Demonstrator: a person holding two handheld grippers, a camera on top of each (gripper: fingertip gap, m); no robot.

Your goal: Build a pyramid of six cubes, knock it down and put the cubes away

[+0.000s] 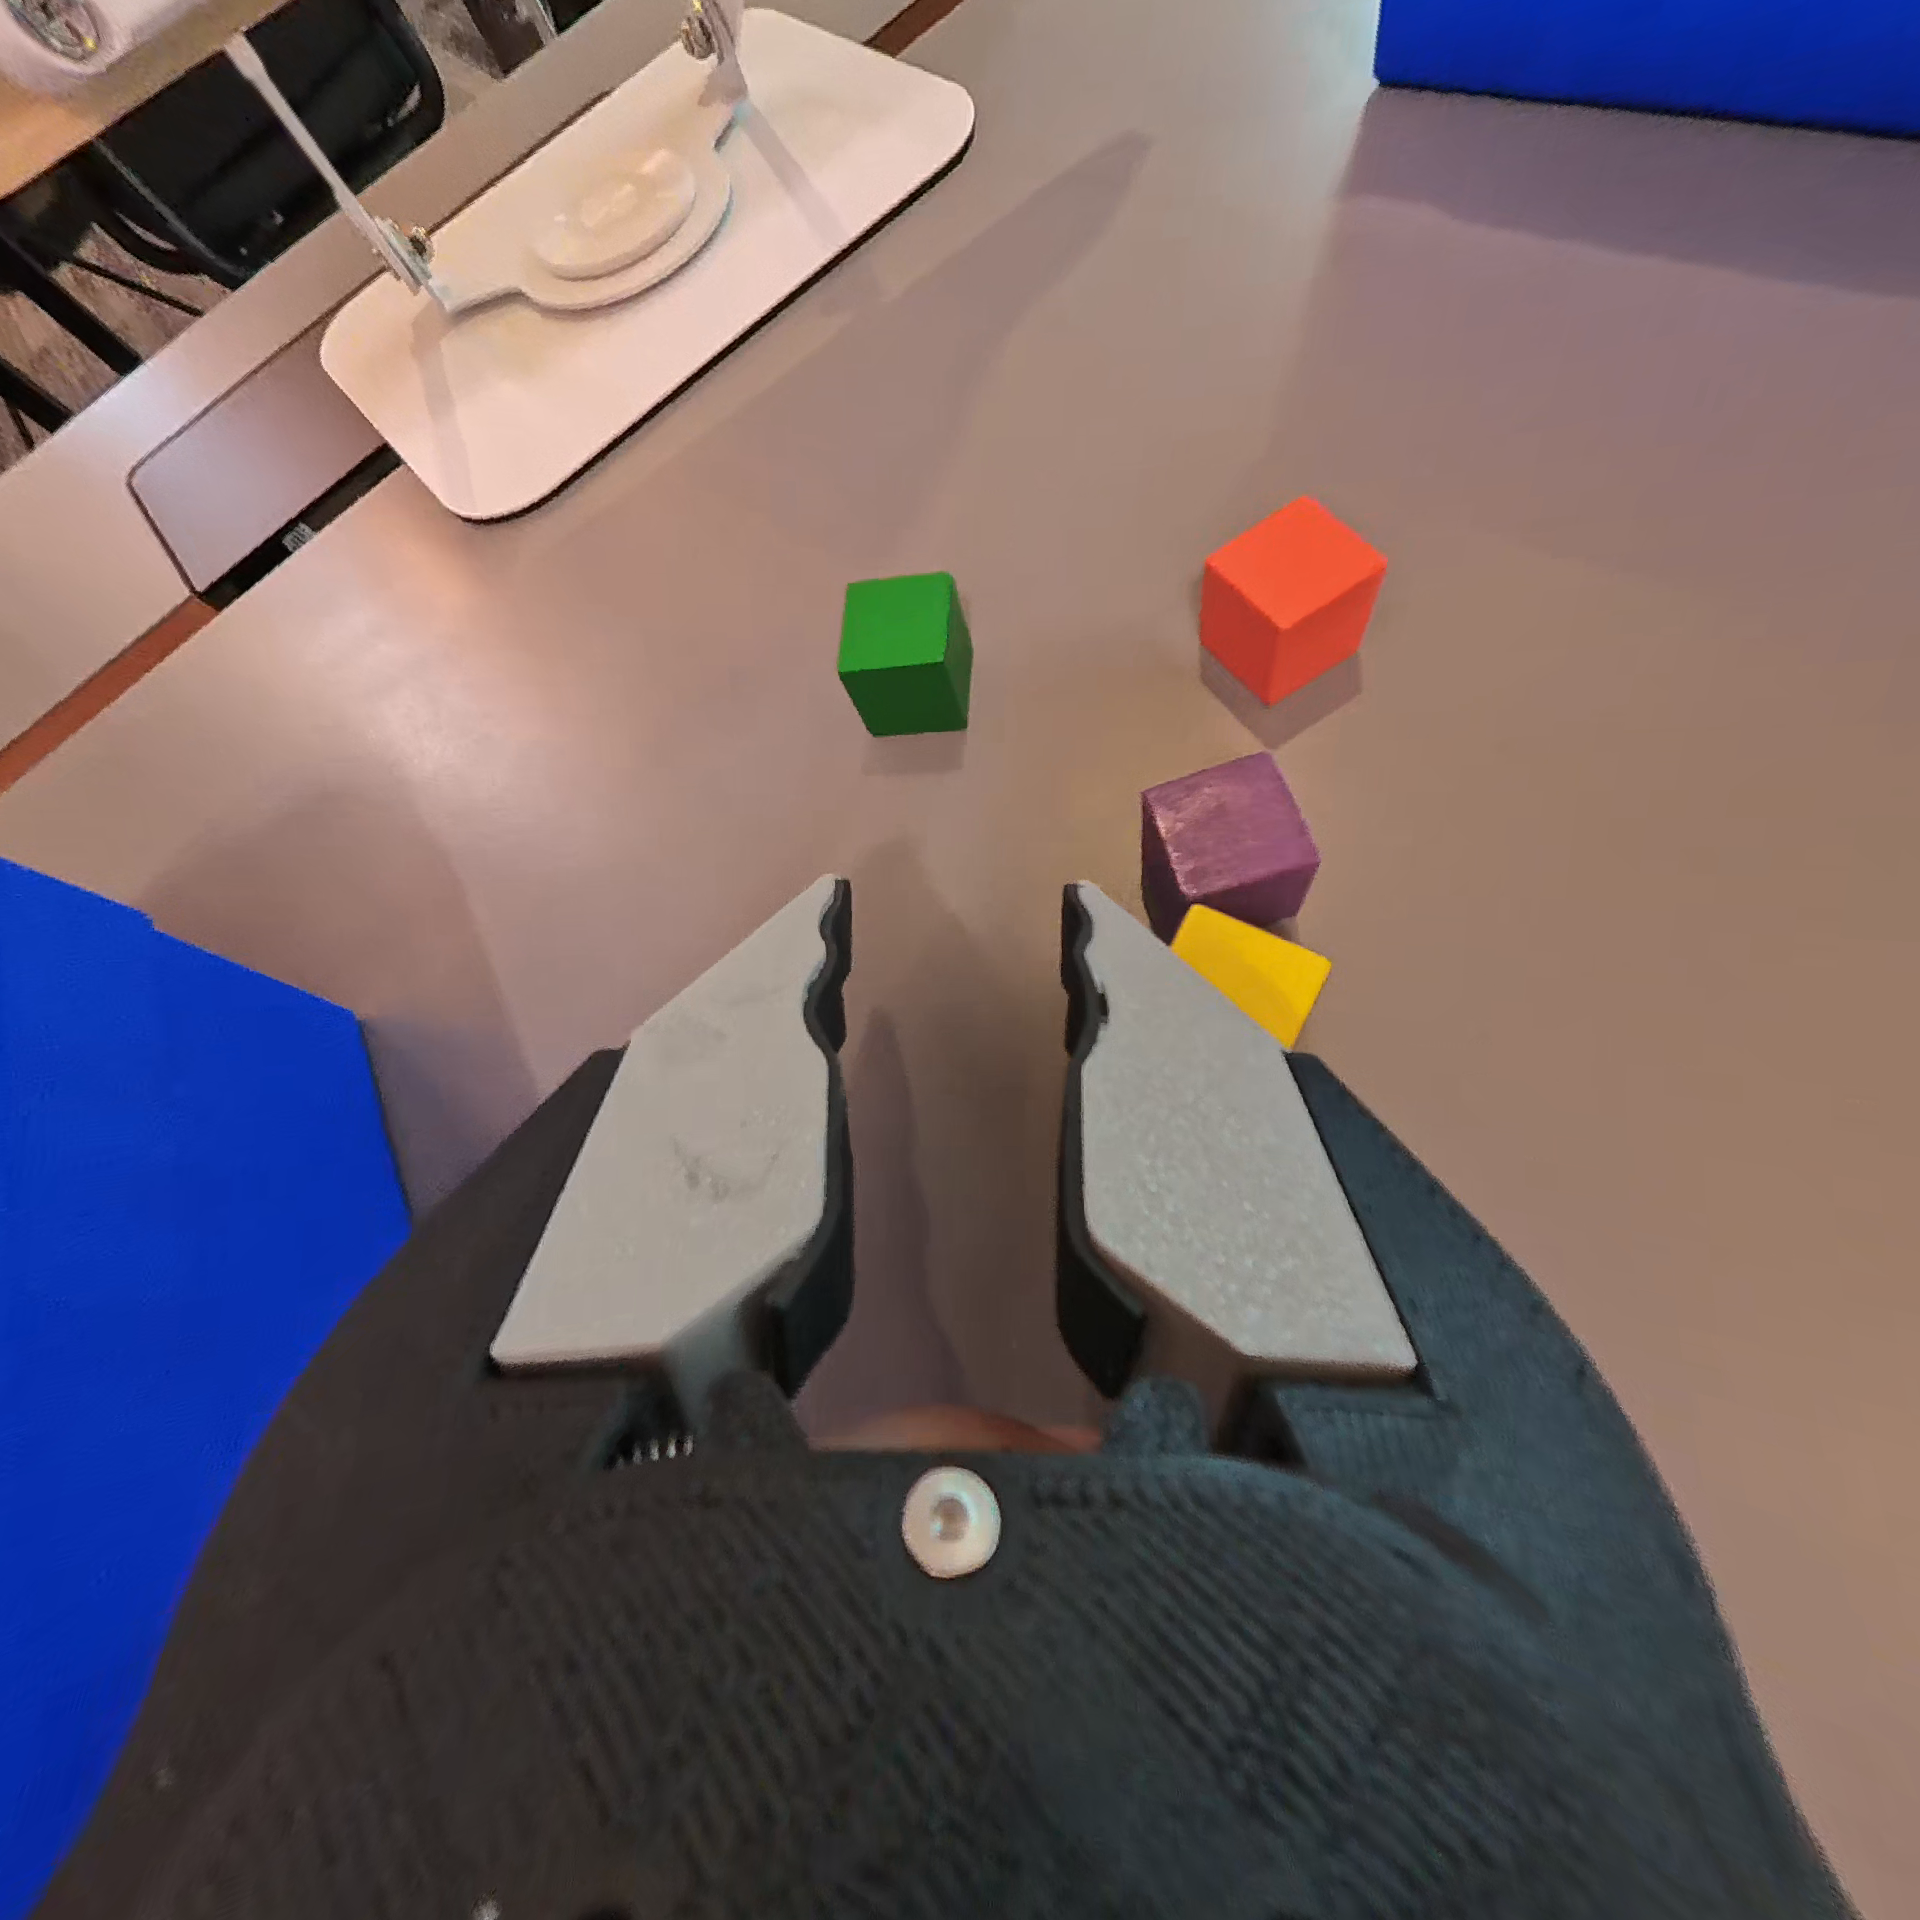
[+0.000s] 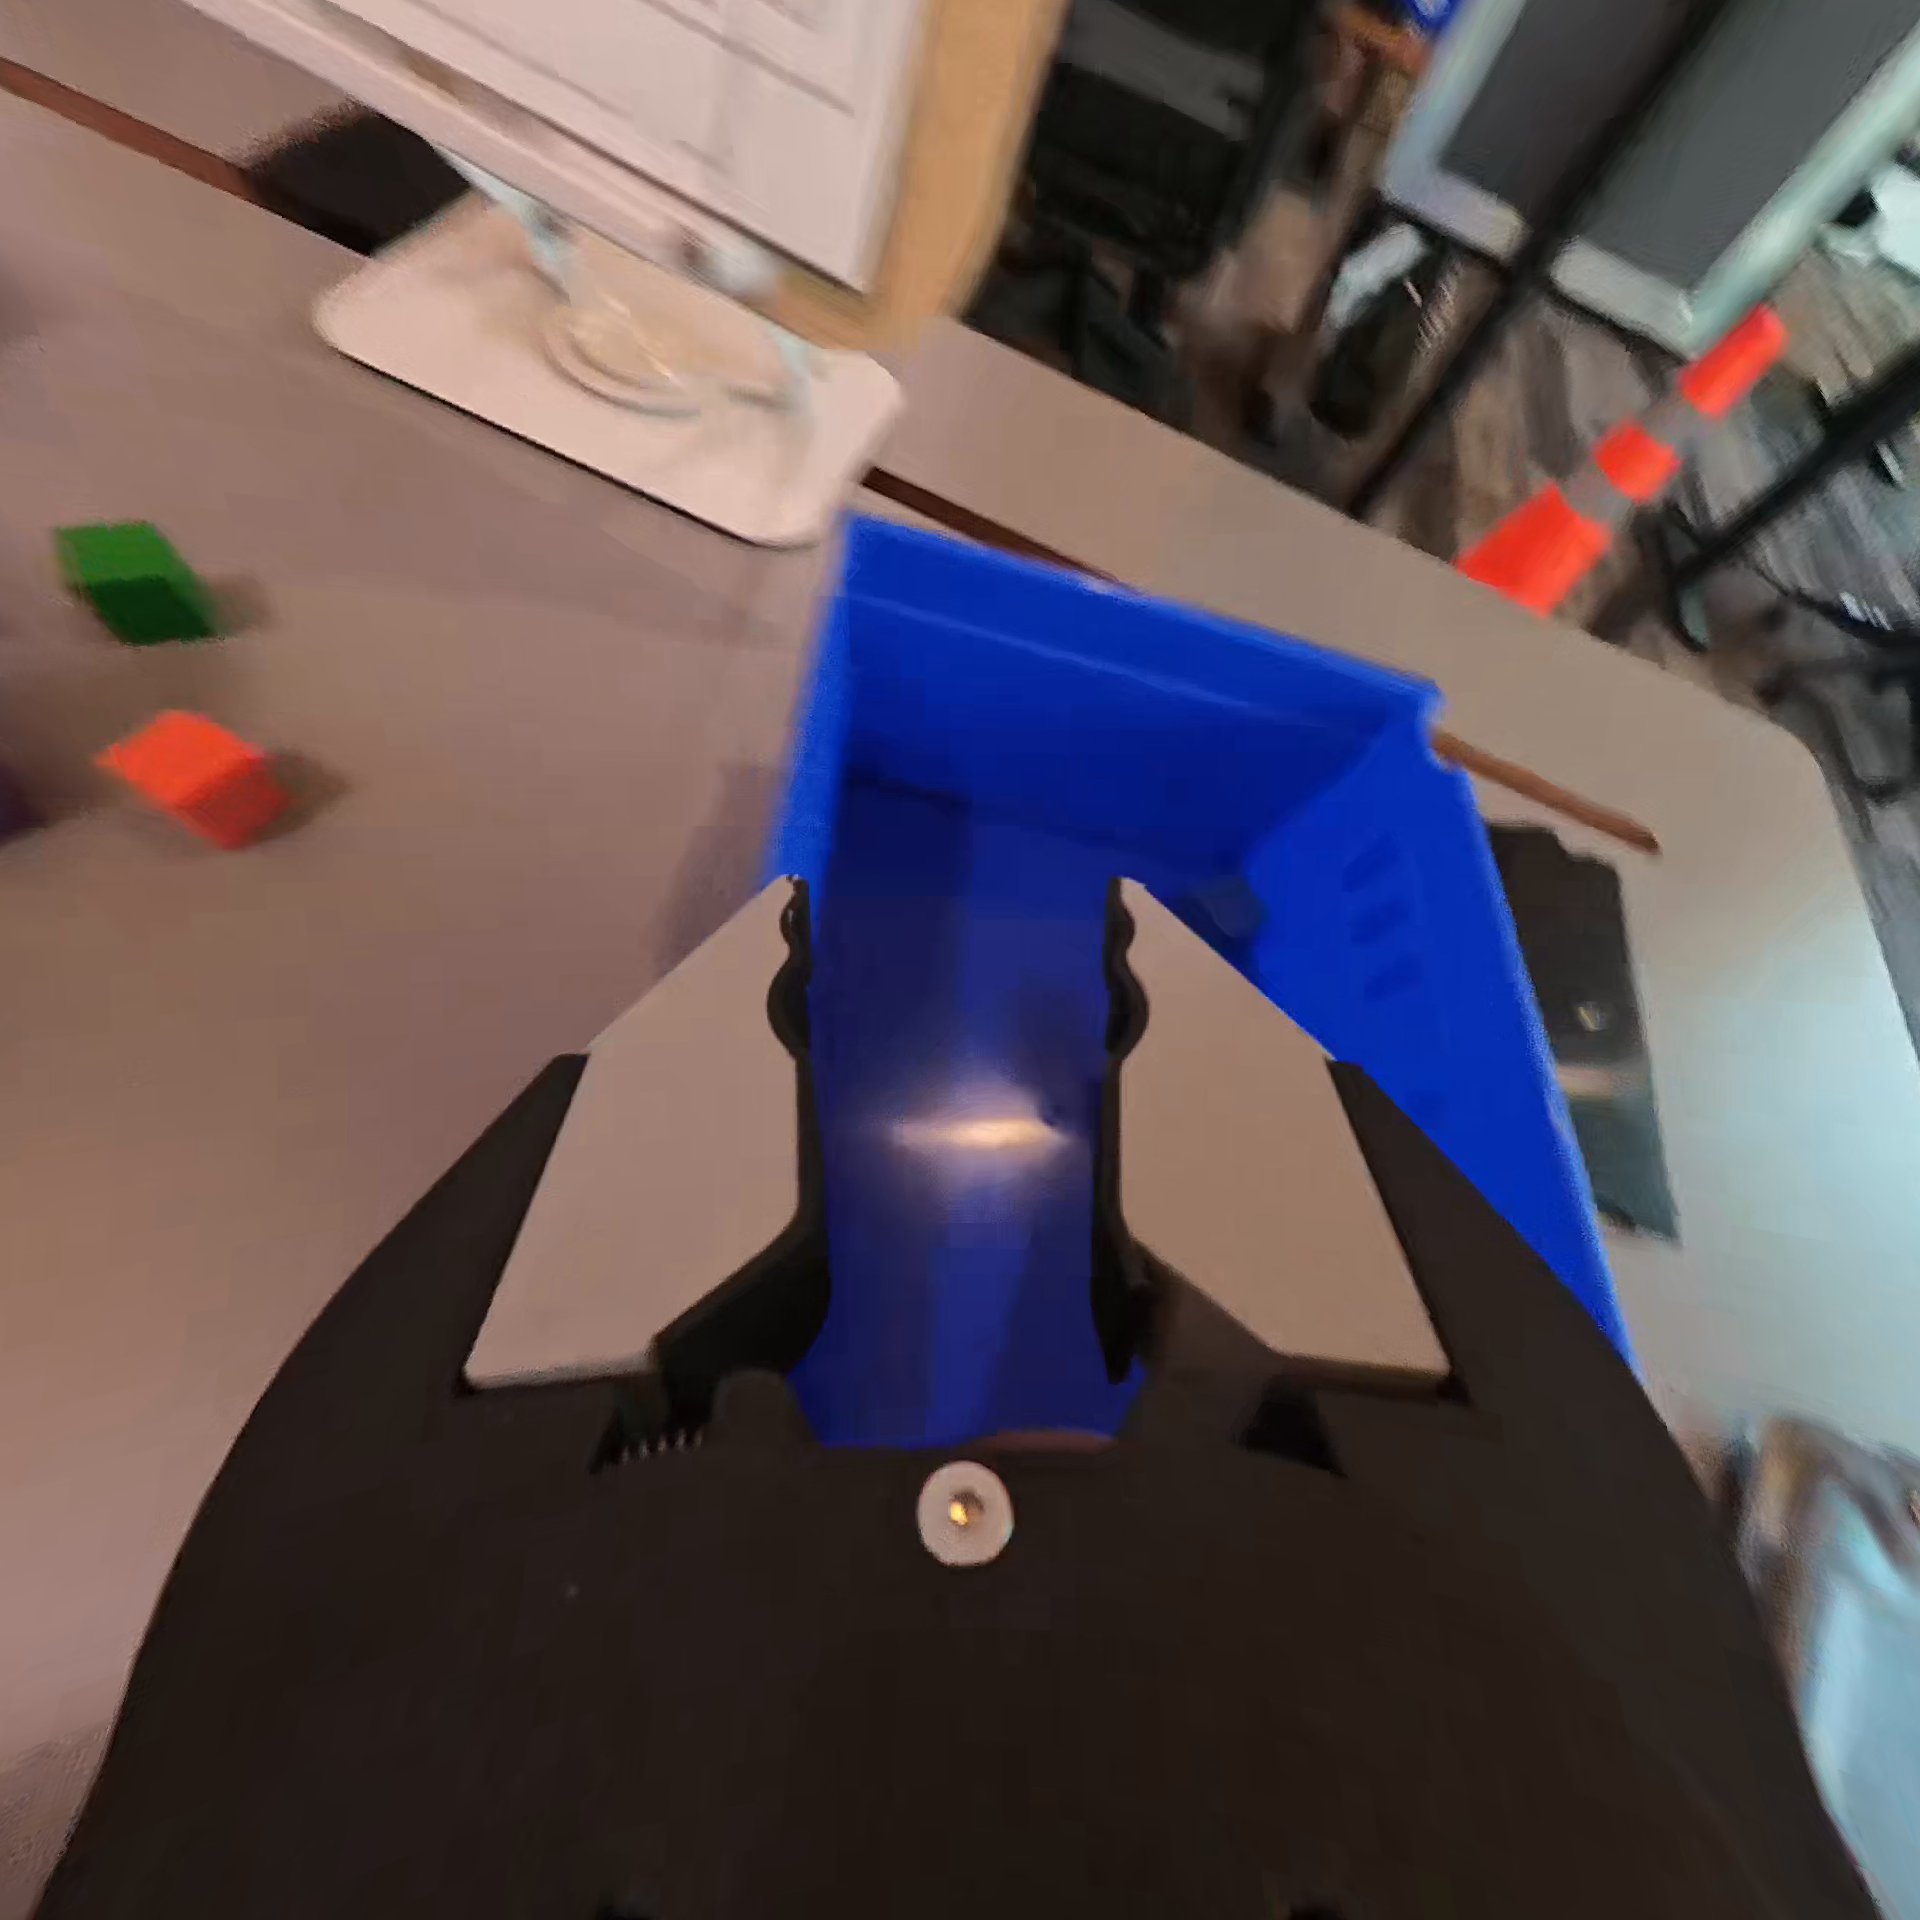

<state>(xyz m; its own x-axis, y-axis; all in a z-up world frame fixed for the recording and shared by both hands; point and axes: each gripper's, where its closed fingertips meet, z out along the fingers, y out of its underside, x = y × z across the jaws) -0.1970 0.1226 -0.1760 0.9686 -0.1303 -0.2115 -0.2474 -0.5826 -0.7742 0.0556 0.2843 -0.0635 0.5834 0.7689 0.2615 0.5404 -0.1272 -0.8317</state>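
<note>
In the left wrist view a green cube (image 1: 906,652), an orange-red cube (image 1: 1288,597), a purple cube (image 1: 1226,840) and a yellow cube (image 1: 1257,971) lie loose on the grey table. My left gripper (image 1: 956,935) is open and empty above the table; the yellow cube is just right of its right finger. My right gripper (image 2: 951,914) is open and empty, held over the open blue bin (image 2: 1340,894). The bin's visible floor is bare. The right wrist view also shows the green cube (image 2: 135,582) and the orange-red cube (image 2: 197,774) far left, blurred.
A white monitor stand base (image 1: 644,301) sits at the far left of the table. A blue bin wall (image 1: 156,1247) fills the left edge of the left wrist view, and another blue bin (image 1: 1662,52) shows at the top right. The table edge (image 2: 1538,790) runs behind the bin. Across from one pair of fingers to the other is roughly 35 cm. Measured from the fingertips, the yellow cube (image 1: 1257,971) is 4 cm or so from the left gripper and 30 cm from the right.
</note>
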